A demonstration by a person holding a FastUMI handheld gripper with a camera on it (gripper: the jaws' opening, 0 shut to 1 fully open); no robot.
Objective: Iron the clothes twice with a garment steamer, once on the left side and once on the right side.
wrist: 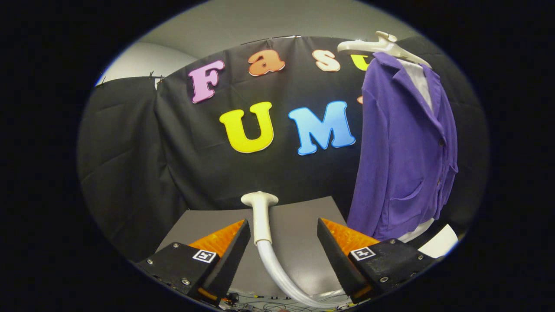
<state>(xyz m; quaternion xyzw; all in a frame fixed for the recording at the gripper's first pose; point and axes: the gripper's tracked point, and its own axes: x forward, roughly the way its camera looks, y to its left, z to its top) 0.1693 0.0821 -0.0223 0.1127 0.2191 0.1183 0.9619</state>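
Gripper: one gripper (284, 236), its two fingers (225, 242) spread well apart and pressing on nothing.
Steamer: one steamer (260, 212), pale, standing upright on the table in the gap between the fingers, touching neither; it sits nearer the left finger than the right.
Steamer head: a flat, flared top at the upper end, facing the wall.
Hose: one pale hose (282, 279) leaves the steamer's lower end and curves toward the right finger's base.
Jacket: one purple jacket (403, 147), hanging beyond the right finger, off to the right of the steamer and well apart from it; its front faces left of the camera, with one lapel, a row of dark buttons and one patch pocket low down.
Under-layer: one white garment (418, 80) shows at the jacket's collar and again below its hem.
Hanger: one pale hanger (381, 45) carries the jacket at the shoulders.
Surface: one grey table (299, 221), flat and matte, bare around the steamer; its far edge meets the wall.
Cables: a tangle of thin cables (260, 305) lies below the fingers; their number cannot be told.
Room: black cloth wall (143, 151) hung in folds behind the table; pale grey ceiling (243, 26) above it.
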